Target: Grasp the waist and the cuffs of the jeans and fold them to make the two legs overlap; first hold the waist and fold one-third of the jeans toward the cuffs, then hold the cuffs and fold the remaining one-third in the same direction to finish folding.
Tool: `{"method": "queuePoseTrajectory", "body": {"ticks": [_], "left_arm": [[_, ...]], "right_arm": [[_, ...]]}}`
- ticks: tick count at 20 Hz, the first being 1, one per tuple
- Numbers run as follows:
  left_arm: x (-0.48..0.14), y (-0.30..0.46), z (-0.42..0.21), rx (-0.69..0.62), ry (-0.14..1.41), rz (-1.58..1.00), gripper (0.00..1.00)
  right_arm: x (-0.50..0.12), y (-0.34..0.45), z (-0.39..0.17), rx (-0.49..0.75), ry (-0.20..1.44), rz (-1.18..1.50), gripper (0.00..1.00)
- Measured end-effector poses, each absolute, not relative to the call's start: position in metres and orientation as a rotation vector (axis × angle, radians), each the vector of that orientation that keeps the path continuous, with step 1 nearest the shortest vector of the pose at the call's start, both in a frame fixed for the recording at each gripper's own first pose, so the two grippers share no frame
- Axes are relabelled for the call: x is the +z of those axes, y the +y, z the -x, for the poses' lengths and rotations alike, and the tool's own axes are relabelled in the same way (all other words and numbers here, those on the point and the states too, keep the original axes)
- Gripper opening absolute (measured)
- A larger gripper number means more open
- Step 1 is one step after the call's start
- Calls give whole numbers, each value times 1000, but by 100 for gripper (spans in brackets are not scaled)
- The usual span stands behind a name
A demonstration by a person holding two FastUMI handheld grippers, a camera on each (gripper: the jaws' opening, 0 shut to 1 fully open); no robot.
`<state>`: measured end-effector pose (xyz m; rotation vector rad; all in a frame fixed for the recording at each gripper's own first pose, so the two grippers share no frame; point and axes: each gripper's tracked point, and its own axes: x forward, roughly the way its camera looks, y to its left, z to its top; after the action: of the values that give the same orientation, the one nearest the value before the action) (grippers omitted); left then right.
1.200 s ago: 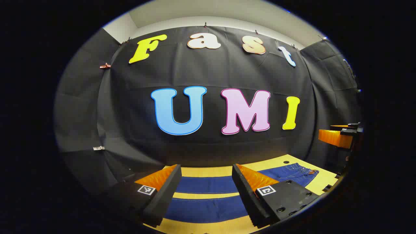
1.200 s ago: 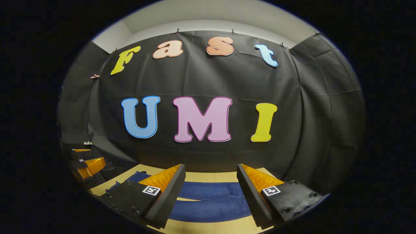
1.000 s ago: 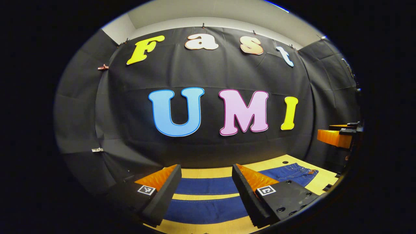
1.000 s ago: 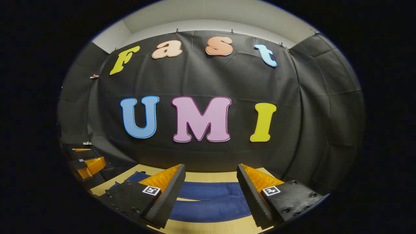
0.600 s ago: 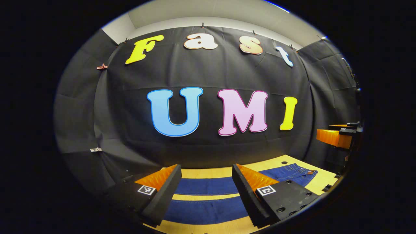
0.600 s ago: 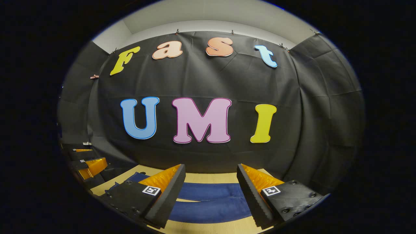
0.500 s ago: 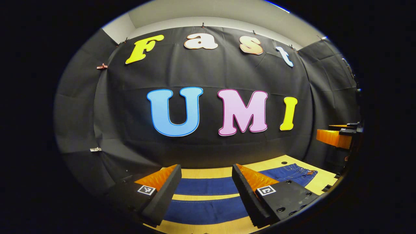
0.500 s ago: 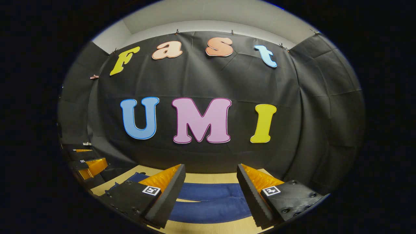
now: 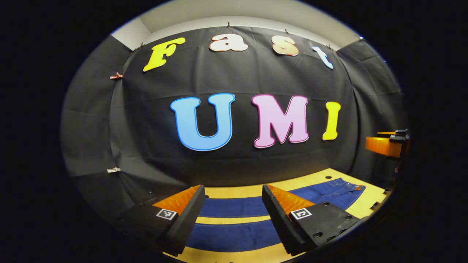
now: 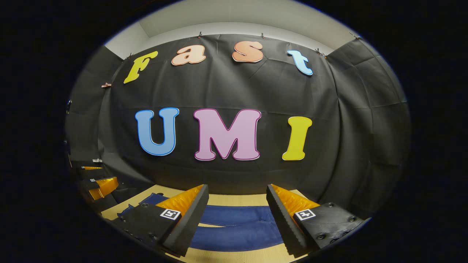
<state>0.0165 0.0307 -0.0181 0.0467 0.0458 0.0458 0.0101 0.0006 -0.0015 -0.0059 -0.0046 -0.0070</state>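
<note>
1. My left claw (image 9: 231, 206) is spread wide, nothing between its fingers, held above the table (image 9: 237, 191).
2. My right claw (image 10: 237, 206) is spread wide too, holding nothing, also above the table (image 10: 234, 199).
3. The jeans (image 9: 234, 233) lie flat and unfolded on the light wood table, both legs side by side with a strip of bare table between them in the left gripper view.
4. Waist (image 9: 345, 186) end is off to the right in the left gripper view, wrinkled, with a small brown patch at the band.
5. In the right gripper view, the jeans (image 10: 237, 226) run across under my right claw; the crotch split shows between the fingers.
6. Neither claw touches the denim; both sit near it.
7. My right claw (image 9: 385, 144) shows at the right edge of the left gripper view, higher than the waist.
8. My left claw (image 10: 95, 182) shows at the left edge of the right gripper view, just beside the leg end of the jeans.
9. Black cloth wall (image 10: 234, 91) hangs behind the table.
</note>
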Motion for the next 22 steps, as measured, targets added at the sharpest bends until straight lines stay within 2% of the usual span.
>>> {"method": "queuePoseTrajectory", "body": {"ticks": [5,11,15,19,22], "left_arm": [[-60,88,-17,116,143,-143,98],[-143,158,-9,111,356,-351,98],[-207,196,0,42,504,-574,98],[-273,218,5,-91,647,-801,98],[-306,234,0,-122,735,-870,98]], "right_arm": [[-14,2,-12,-9,20,-1,97],[-42,6,-9,-3,76,1,97],[-68,4,-4,-24,137,-21,97],[-85,3,4,-41,186,-27,97],[-90,-3,6,-60,191,-9,97]]}}
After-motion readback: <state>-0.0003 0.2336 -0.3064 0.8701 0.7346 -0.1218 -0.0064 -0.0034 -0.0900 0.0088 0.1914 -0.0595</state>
